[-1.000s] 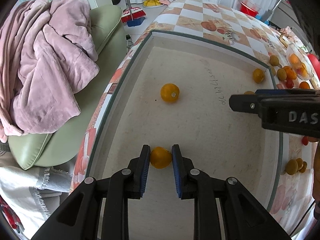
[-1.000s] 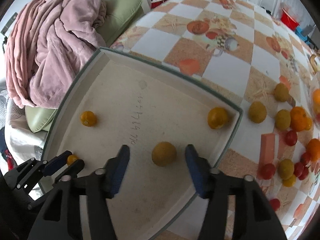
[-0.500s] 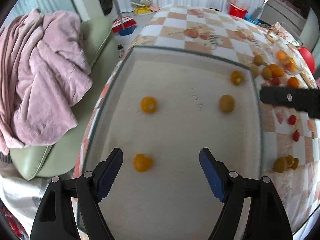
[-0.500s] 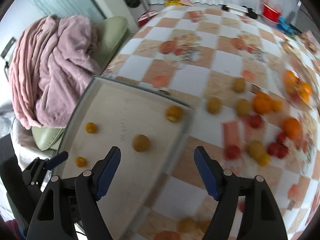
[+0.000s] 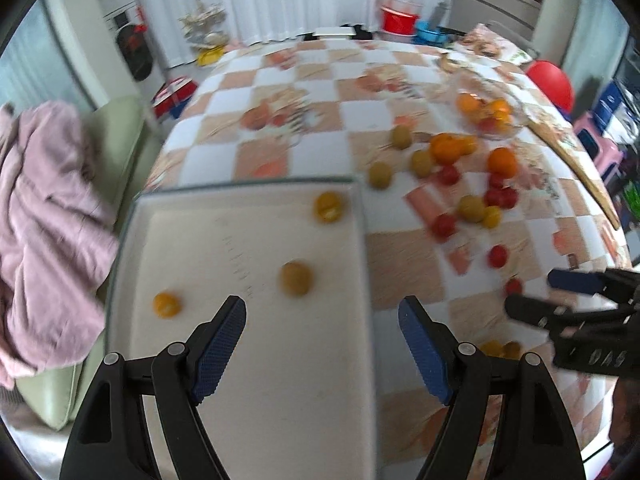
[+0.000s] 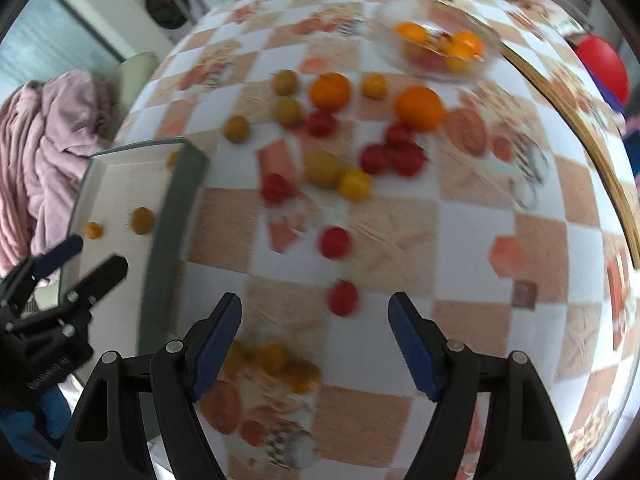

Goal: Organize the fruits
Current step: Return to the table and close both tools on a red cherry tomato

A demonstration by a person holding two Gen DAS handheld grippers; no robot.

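Yellow fruits sit in tray at table's left edge, rest scattered mid-table w/ red one nearest, so left gripper and right gripper hover w/ fingers wide, empty, prob lining up next pick.

Left gripper and right gripper: each of matte black plastic with two angular arms fastened by silver screws, fingers faced with textured blue pads, white lettering printed on the body, and a blue glove beneath the left one.
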